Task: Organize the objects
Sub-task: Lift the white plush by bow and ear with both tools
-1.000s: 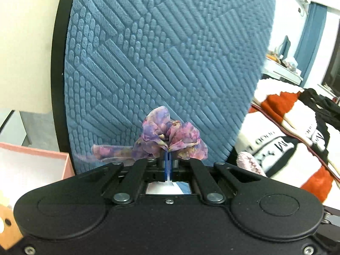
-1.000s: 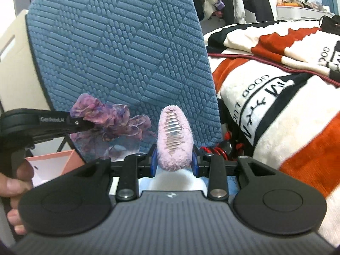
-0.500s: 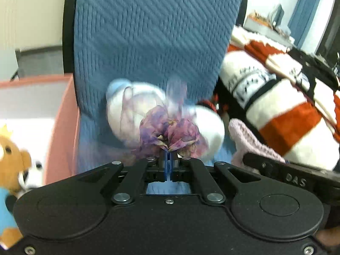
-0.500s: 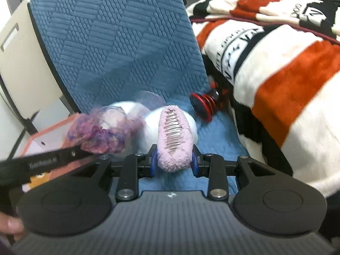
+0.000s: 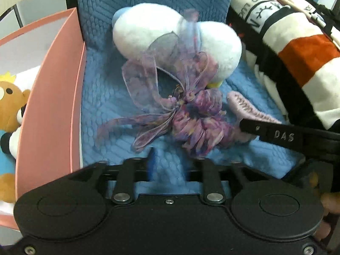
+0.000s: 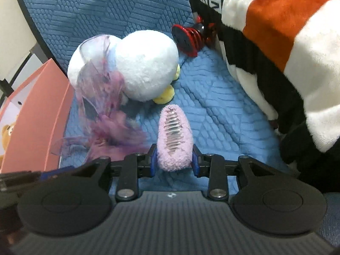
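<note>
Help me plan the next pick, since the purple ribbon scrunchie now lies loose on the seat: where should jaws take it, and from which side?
Grip the purple ribbon scrunchie at its dense gathered ring, coming straight down from above. The sheer bow loops and tails are thin and floppy and would probably slip, while the bunched ring is thick enough to pinch. The white plush toy sits close behind it on the blue seat cushion.

A scrunchie [image 5: 197, 123] lies on the chair seat [image 5: 102, 97], just ahead of the left tongs [image 5: 167, 165]. Behind it a plush toy [image 5: 148, 31] rests against the chair back [image 6: 95, 8]. Right of the scrunchie, a hair clip [image 6: 174, 136] sits between the fingers of the right tongs [image 6: 174, 159]. A box [image 5: 53, 97] stands left of the seat, with a bear [image 5: 10, 102] in it. A spring toy [image 6: 187, 37] lies at the seat's far right, beside a blanket [image 6: 286, 31].
</note>
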The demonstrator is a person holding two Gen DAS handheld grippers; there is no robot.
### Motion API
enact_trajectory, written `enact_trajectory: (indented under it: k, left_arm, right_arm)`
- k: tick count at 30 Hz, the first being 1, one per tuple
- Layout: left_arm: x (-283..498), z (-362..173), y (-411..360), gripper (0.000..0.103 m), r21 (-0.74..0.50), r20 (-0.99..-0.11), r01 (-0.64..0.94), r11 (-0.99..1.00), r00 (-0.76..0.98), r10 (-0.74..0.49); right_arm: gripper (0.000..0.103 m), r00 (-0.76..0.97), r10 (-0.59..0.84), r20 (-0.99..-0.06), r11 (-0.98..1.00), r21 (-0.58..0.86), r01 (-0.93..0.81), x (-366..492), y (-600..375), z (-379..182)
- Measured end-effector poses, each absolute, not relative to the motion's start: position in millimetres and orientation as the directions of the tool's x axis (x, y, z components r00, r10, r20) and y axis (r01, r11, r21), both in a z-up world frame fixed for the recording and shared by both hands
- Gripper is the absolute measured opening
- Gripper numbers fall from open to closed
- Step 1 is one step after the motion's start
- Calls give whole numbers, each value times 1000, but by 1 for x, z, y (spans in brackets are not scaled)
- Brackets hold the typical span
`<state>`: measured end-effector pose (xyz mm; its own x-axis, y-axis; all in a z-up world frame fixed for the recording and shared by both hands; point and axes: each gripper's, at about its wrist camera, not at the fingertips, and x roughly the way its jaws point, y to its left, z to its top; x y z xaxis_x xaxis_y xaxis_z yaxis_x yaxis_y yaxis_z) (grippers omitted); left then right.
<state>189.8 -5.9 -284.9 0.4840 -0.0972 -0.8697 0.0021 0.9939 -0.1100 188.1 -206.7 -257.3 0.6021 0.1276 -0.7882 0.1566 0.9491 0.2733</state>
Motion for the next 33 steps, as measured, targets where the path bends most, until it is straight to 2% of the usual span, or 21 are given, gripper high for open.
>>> enact_trajectory:
  k: [1,2,4,6,16,21,23,24,33]
  left_arm:
    - [189,-284,-5,50,-122,-864,2,993,491,-108]
    - [188,-283,-3,54,-138,-859,1,990,498,-120]
    - [190,-280,0,55,-173,-850,2,985,506,-150]
    - [194,-279,2,62,-202,-840,-1,979,515,-173]
    - [218,-293,-16,63,-187,-855,39,982,486,-183]
    - [224,-302,-21,63,-198,-862,46,979,468,-196]
    - [227,-305,-22,63,-203,-865,41,978,461,-199]
    - [228,-306,-22,63,-205,-866,39,978,459,-200]
    - [240,-315,-31,67,-184,-879,12,983,446,-170]
  right_arm:
    - [38,603,129,-787,950,273,153,188,-207,-258]
    - [41,604,132,-786,949,276,152,187,-208,-258]
    - [57,608,150,-779,940,302,155,185,-211,-259]
    - [63,619,150,-771,938,309,157,183,-213,-258]
    - [64,633,119,-765,949,274,154,198,-216,-268]
    - [61,621,138,-771,946,288,147,206,-218,-276]
    - [50,621,145,-771,949,286,133,209,-217,-276]
    - [38,620,146,-771,951,282,126,210,-216,-276]
    - [36,658,147,-739,936,318,149,202,-225,-263]
